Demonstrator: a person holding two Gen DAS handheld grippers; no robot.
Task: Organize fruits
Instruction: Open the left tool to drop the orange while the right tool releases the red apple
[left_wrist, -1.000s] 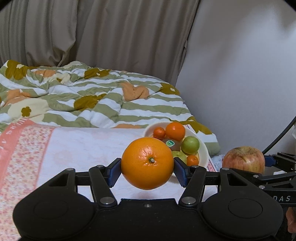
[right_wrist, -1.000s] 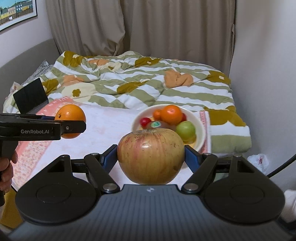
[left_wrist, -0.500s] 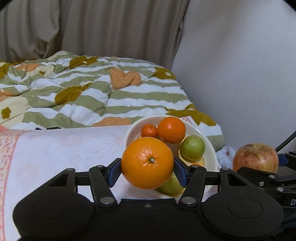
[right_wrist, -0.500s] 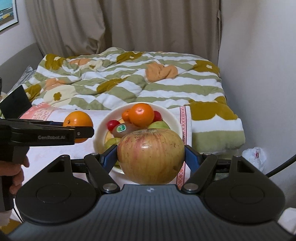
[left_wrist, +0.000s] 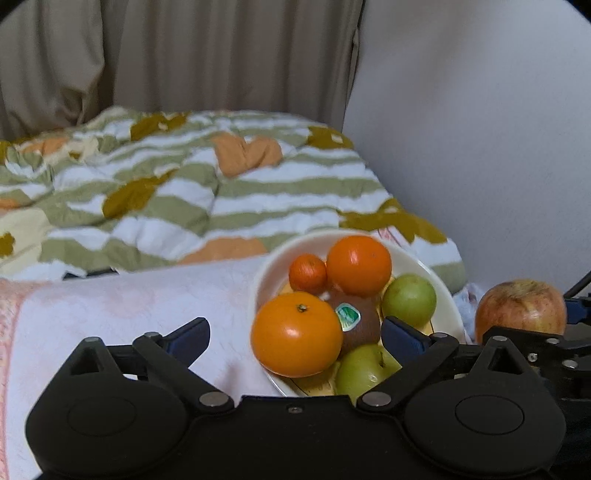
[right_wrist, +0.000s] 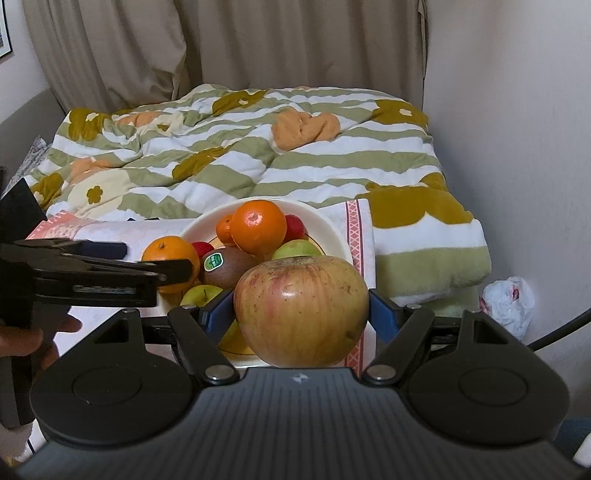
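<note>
A cream bowl (left_wrist: 266, 269) on the pink cloth holds oranges, green fruits and a stickered kiwi (left_wrist: 356, 323). My left gripper (left_wrist: 295, 338) is open, its blue pads wide apart. The large orange (left_wrist: 297, 334) sits between them at the bowl's near-left rim, touching neither pad. In the right wrist view the bowl (right_wrist: 332, 230) lies just ahead, with the orange (right_wrist: 168, 253) behind the left gripper's finger. My right gripper (right_wrist: 301, 315) is shut on a red-yellow apple (right_wrist: 301, 312), held just above the bowl's near-right rim. The apple also shows in the left wrist view (left_wrist: 521, 308).
A green-striped floral duvet (right_wrist: 258, 147) covers the bed behind the bowl. A wall (left_wrist: 480, 129) stands close on the right and curtains (right_wrist: 258, 44) hang at the back. A white plastic bag (right_wrist: 508, 301) lies on the floor at the right. The pink cloth (left_wrist: 129, 306) spreads left of the bowl.
My left gripper moved over the bowl and opened, letting go of the orange at the bowl's near-left rim. My right gripper brought the apple closer to the bowl.
</note>
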